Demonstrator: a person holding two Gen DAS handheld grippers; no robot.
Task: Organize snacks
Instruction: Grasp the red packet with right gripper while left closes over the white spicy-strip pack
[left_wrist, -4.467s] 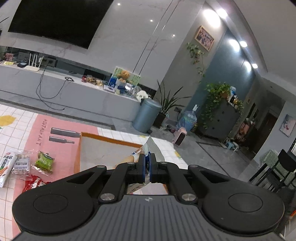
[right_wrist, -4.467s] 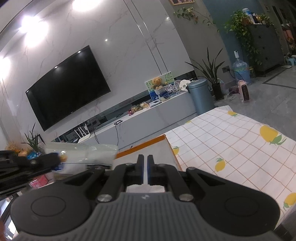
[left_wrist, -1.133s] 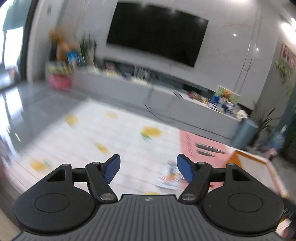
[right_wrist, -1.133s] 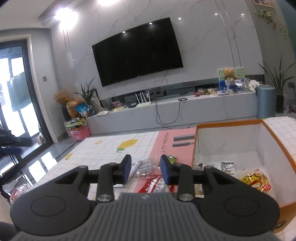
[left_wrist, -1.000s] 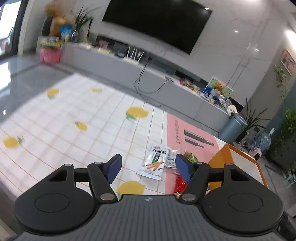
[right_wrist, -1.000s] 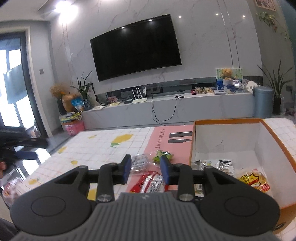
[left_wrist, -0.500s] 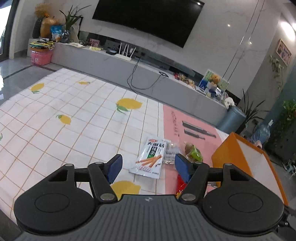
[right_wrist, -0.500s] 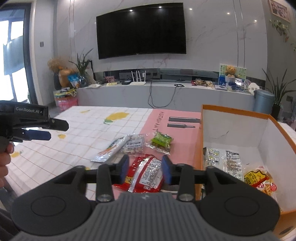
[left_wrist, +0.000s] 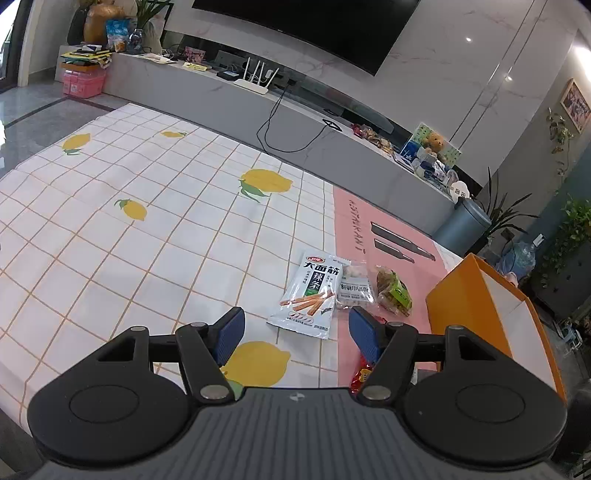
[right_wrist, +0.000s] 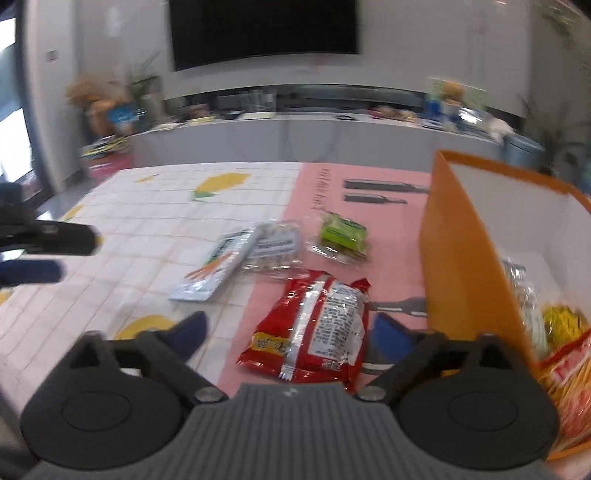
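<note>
My left gripper (left_wrist: 297, 328) is open and empty above the lemon tablecloth, just short of a white spicy-stick packet (left_wrist: 312, 293). Beside that packet lie a clear white-label packet (left_wrist: 354, 286) and a green packet (left_wrist: 395, 291). My right gripper (right_wrist: 290, 338) is open and empty, low over a red snack bag (right_wrist: 314, 328). The white packet (right_wrist: 218, 264), clear packet (right_wrist: 275, 245) and green packet (right_wrist: 341, 232) lie beyond it. The orange box (right_wrist: 465, 254) stands to the right with several snacks (right_wrist: 565, 332) inside. The left gripper (right_wrist: 48, 251) shows at the right wrist view's left edge.
A pink placemat (left_wrist: 369, 229) lies under the snacks and box. The orange box (left_wrist: 472, 302) sits at the table's right. Behind the table are a grey TV console (left_wrist: 258, 96), a bin (left_wrist: 461, 225) and plants.
The right gripper has opened wider and dropped forward over the red bag; its view is blurred by motion. The left gripper has come closer to the white packet, still open.
</note>
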